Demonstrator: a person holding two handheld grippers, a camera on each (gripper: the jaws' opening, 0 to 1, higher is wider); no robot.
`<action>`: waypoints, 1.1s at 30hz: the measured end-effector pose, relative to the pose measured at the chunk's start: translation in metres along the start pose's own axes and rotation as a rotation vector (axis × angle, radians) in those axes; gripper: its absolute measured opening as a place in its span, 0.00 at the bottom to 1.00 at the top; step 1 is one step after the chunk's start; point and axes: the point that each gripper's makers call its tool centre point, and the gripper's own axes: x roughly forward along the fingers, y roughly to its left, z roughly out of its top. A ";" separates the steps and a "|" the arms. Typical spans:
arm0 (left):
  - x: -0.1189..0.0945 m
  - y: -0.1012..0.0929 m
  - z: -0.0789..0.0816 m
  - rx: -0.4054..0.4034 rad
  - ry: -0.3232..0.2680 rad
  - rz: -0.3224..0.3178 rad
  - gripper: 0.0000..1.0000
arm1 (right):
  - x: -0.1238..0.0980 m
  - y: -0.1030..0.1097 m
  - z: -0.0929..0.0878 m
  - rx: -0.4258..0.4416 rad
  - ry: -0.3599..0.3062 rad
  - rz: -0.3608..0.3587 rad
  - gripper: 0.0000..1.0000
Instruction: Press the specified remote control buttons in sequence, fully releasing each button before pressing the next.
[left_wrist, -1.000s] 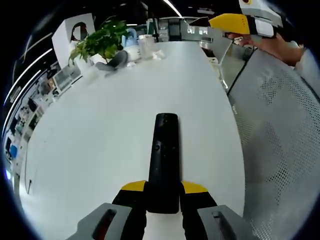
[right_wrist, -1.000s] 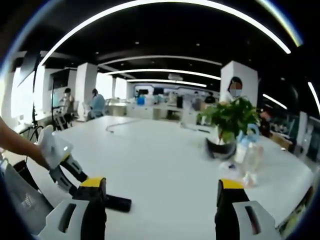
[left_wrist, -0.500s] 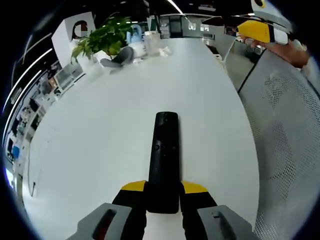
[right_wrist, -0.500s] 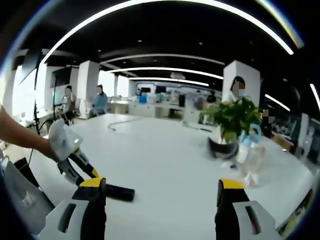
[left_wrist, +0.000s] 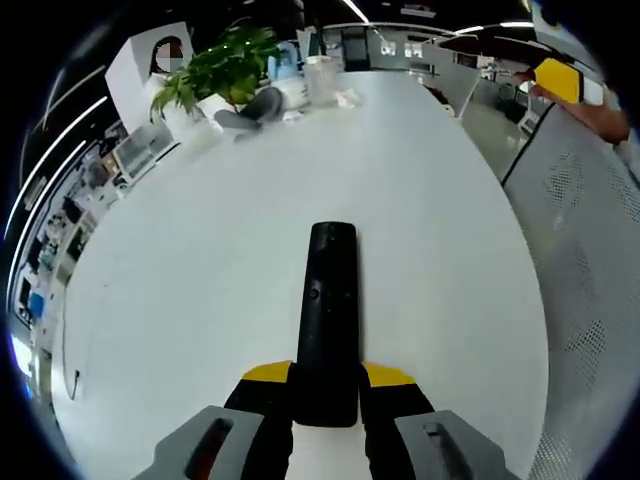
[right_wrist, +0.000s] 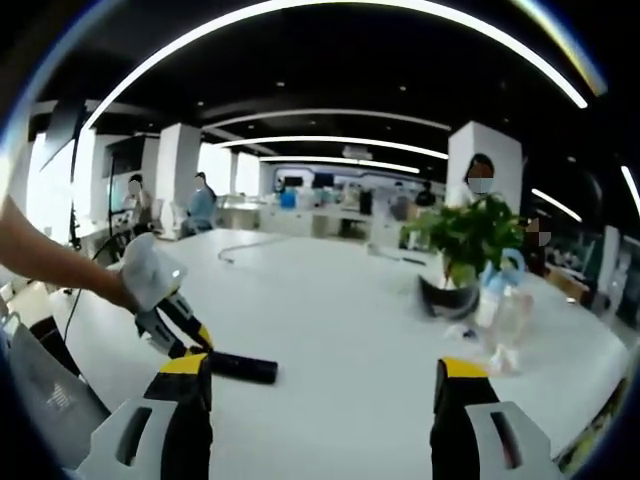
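A wide white surface (left_wrist: 200, 250) runs away from both hands, and at its far end stand a leafy potted plant (left_wrist: 225, 70) and some clear bottles (right_wrist: 500, 310), well apart from the work. A pale mesh chair back (left_wrist: 590, 300) rises just beside the surface's edge in the left gripper view. Nearer in, the black remote (left_wrist: 328, 320) lies lengthwise along the left tongs (left_wrist: 328, 385), whose yellow-tipped jaws are pressed in on its near end, one at each side, so the remote is pinched and points straight ahead above the surface; whether its far end rests on the surface or hangs just clear of it is hard to tell. From the right gripper view the same remote (right_wrist: 240, 367) shows as a dark bar sticking out sideways from the other tongs. The right tongs (right_wrist: 325, 385) are spread wide with nothing between them, held up off the surface and well apart from the remote, aimed across the room rather than down at the buttons. A couple of small buttons (left_wrist: 314, 293) are visible on the remote's face, with nothing touching them. By the look of it the remote is gripped and steadied, while no press is under way; the right tongs have yet to be brought down over the first button, and the whole sequence seems to lie ahead.
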 end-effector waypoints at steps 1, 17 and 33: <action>-0.001 0.001 0.000 -0.003 0.002 -0.002 0.25 | 0.000 0.000 0.000 -0.001 0.001 -0.001 0.91; 0.005 0.031 0.000 0.021 0.028 -0.009 0.25 | 0.001 0.001 -0.003 -0.014 0.020 0.003 0.91; 0.014 0.065 0.003 0.078 0.067 0.022 0.25 | 0.002 0.000 -0.007 -0.022 0.041 0.000 0.90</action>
